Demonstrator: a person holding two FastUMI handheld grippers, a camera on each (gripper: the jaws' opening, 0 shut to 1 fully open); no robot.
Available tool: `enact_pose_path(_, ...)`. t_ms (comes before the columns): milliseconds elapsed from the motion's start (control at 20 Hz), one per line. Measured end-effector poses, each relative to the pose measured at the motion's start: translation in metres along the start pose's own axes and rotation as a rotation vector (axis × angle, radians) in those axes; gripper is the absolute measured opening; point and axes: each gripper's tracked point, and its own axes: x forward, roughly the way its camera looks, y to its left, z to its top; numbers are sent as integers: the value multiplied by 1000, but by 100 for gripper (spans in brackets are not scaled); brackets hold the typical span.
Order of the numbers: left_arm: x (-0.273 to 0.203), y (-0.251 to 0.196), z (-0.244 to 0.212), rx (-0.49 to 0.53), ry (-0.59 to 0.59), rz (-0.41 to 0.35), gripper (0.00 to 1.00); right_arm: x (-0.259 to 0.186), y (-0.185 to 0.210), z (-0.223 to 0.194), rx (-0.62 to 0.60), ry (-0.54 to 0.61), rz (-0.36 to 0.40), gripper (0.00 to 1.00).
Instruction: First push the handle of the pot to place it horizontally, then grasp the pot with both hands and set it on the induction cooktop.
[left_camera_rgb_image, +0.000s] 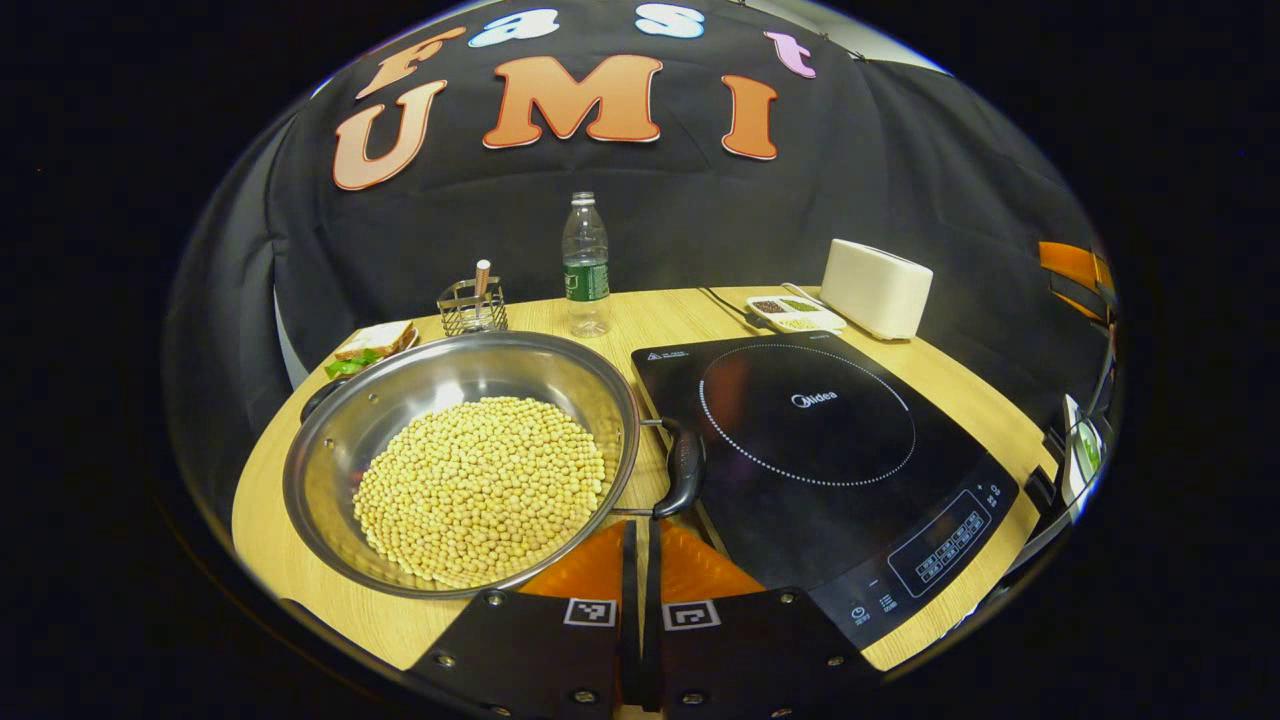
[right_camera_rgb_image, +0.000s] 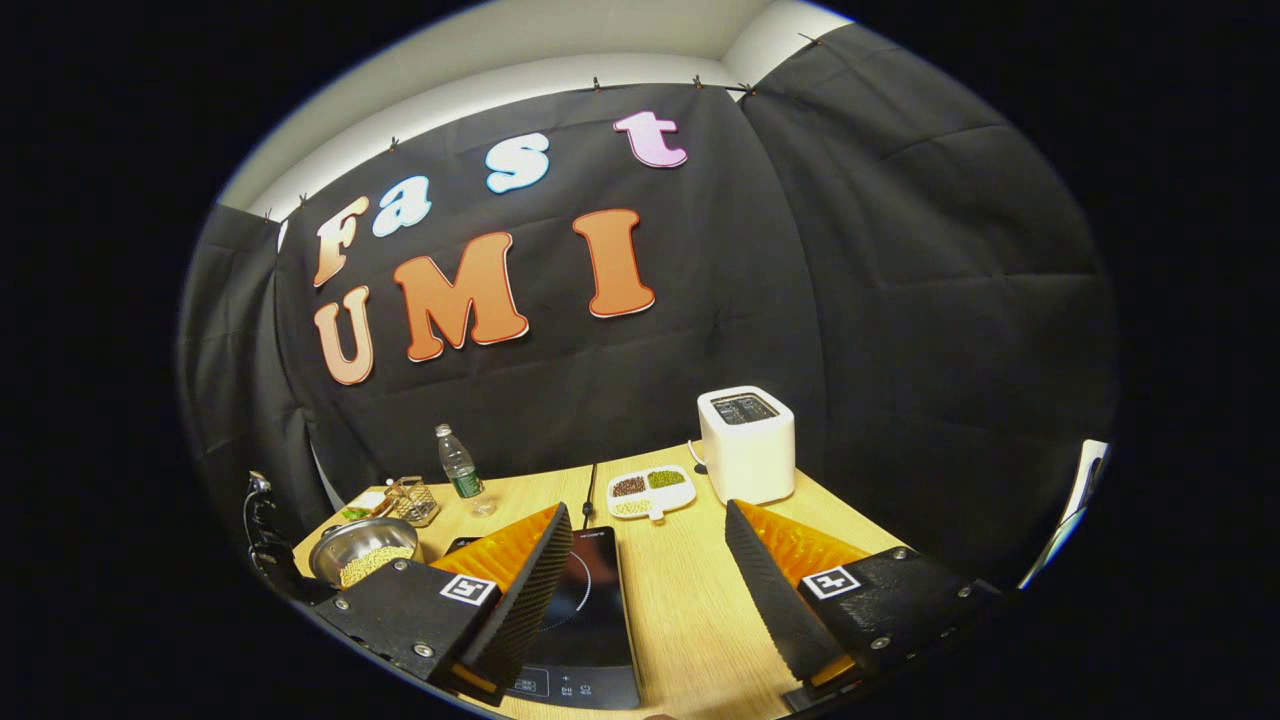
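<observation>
Left gripper view: pot (left_camera_rgb_image: 460, 462) full of pale beans (left_camera_rgb_image: 480, 490) sits on the desk (left_camera_rgb_image: 300, 560), just left of the induction cooktop (left_camera_rgb_image: 820, 450), not on it; its near black handle (left_camera_rgb_image: 683, 468) hangs by the rim beside the cooktop's edge, looks folded upright rather than lying flat, though hard to be sure from this angle; second handle (left_camera_rgb_image: 318, 398) on the far left rim; left gripper (left_camera_rgb_image: 640, 555) closed, fingers together with nothing between them, tips just short of the near handle, so judged: lined up for the push, push not yet done; lift and placing both left; behind the pot a water bottle (left_camera_rgb_image: 586, 265), wire rack (left_camera_rgb_image: 472, 308), plate of food (left_camera_rgb_image: 375, 345), snack tray (left_camera_rgb_image: 797, 313), toaster (left_camera_rgb_image: 877, 288). Right gripper view: right gripper (right_camera_rgb_image: 648, 570) wide open, holding nothing, above the desk (right_camera_rgb_image: 690, 600) and well apart from the pot (right_camera_rgb_image: 365, 552), which is small at far left; cooktop (right_camera_rgb_image: 590, 610) partly behind the left finger; this view gives the toaster (right_camera_rgb_image: 746, 443) top slots and the tray (right_camera_rgb_image: 650, 490) more plainly; the other gives the handle detail and the cooktop's bare surface, nothing on it.
</observation>
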Motion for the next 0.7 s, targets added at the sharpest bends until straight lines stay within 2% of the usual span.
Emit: enact_pose_path(700, 37, -9, 22, -32, 0, -26, 1, 25, 1, -13, -29, 37, -20, 95)
